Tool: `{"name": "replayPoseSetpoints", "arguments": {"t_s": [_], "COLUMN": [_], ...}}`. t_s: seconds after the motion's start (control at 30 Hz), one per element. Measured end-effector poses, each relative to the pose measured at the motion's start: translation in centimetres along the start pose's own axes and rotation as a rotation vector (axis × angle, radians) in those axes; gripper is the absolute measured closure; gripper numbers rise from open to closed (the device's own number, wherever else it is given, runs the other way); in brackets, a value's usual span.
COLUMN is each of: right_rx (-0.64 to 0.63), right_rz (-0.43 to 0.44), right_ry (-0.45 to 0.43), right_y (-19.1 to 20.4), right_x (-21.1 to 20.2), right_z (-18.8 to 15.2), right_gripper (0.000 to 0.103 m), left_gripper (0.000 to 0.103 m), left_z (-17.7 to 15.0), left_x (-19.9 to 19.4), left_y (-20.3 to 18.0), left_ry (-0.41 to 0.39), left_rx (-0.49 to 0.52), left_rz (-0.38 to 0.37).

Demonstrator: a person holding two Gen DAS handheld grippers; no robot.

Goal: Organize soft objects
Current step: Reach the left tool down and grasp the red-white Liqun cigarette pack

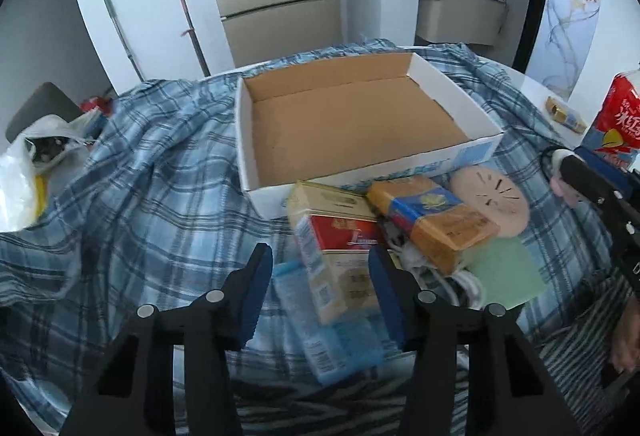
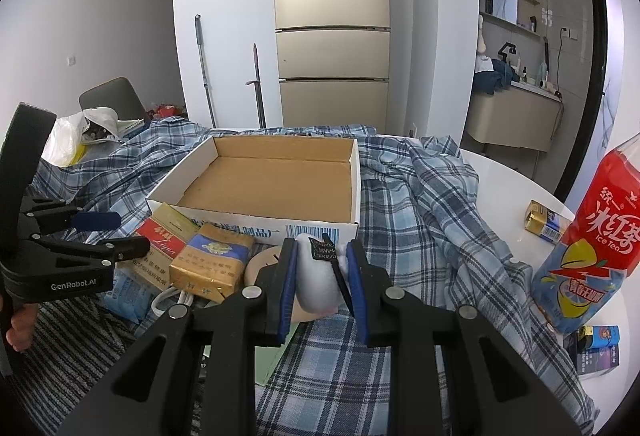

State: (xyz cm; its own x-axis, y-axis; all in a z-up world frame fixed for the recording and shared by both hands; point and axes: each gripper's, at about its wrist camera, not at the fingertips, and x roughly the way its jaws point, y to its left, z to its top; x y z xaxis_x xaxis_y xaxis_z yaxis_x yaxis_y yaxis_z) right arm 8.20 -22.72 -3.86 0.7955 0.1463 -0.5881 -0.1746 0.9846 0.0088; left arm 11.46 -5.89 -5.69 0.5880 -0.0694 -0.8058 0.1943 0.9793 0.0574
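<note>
Right wrist view shows my right tongs (image 2: pixel 322 268) pinching the white soft pouch (image 2: pixel 318 286) just before the cardboard box (image 2: pixel 320 226), light and squashy, best held mid-body, while my left tongs (image 1: pixel 320 276) hang spread over packets.

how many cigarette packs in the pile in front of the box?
2: red-and-cream pack on the left, orange-and-blue pack right of it, both before the cardboard box. More may lie hidden underneath.
</note>
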Motion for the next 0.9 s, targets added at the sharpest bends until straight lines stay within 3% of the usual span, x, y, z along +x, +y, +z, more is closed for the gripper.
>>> {"name": "replayPoseSetpoints", "arguments": {"t_s": [0.07,0.1,0.13,0.2,0.33,0.47,0.53,0.7,0.77,0.9], "right_rx": [0.002,0.002,0.002,0.003,0.003,0.005,0.003,0.006,0.008,0.007], "right_rz": [0.000,0.001,0.001,0.001,0.006,0.011,0.011,0.011,0.012,0.011], "right_ry": [-0.001,-0.002,-0.002,-0.005,-0.008,-0.009,-0.009,-0.007,-0.004,-0.005], "right_y": [0.0,0.0,0.0,-0.1,-0.1,-0.2,-0.1,-0.1,-0.1,-0.1], "right_x": [0.0,0.0,0.1,0.0,-0.1,-0.2,-0.3,-0.3,-0.3,-0.3], "right_z": [0.0,0.0,0.0,0.0,-0.1,-0.1,-0.1,-0.1,-0.1,-0.1], "right_gripper": [0.079,0.079,0.079,0.079,0.079,0.079,0.079,0.079,0.079,0.079], "left_gripper": [0.049,0.045,0.033,0.026,0.026,0.027,0.041,0.049,0.056,0.065], "left_z": [0.0,0.0,0.1,0.2,0.4,0.0,0.1,0.1,0.3,0.6], "left_x": [0.1,0.2,0.5,0.8,1.8,3.0,2.9,2.4,2.2,1.7], "left_y": [-0.8,-1.1,-1.4,-1.2,0.9,3.4,3.6,4.1,4.2,4.3], "left_ry": [-0.001,0.002,0.014,0.026,0.062,0.096,0.075,0.042,0.035,0.014], "left_rx": [0.016,0.022,0.025,0.001,-0.114,-0.264,-0.264,-0.285,-0.293,-0.289], "left_rz": [0.003,0.009,0.017,0.001,-0.052,-0.195,-0.206,-0.271,-0.298,-0.306]}}
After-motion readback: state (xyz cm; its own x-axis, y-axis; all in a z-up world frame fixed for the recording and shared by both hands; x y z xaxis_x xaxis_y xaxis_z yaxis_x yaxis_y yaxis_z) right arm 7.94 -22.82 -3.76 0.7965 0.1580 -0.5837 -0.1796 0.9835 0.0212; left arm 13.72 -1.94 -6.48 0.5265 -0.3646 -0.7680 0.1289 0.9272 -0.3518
